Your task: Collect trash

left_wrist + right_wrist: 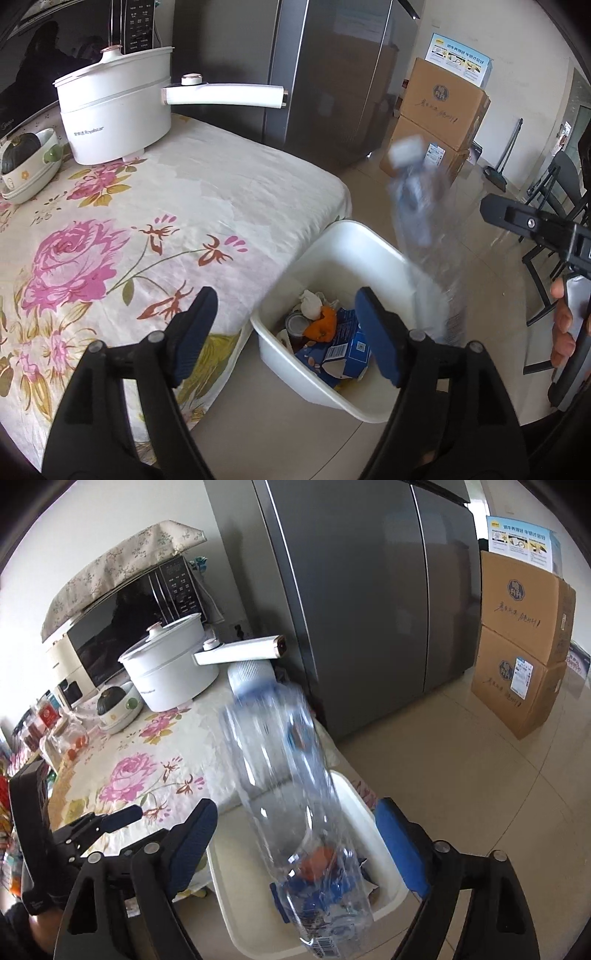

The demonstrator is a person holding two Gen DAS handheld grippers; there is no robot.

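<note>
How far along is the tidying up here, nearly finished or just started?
Well along, by the look of it. The white bin already holds a can, orange peel, tissue and a blue carton. In hand: a clear plastic bottle, blurred, is over the bin between the open right gripper's fingers, untouched. The left gripper is open and empty. On the flowered tablecloth shown, no loose trash is visible.

Above the white bin (pixel 343 254) the blurred plastic bottle (pixel 280 775) fills the way in; the table (pixel 207 192) edge touching the bin lies bare up to the white pot (pixel 114 114)
</note>
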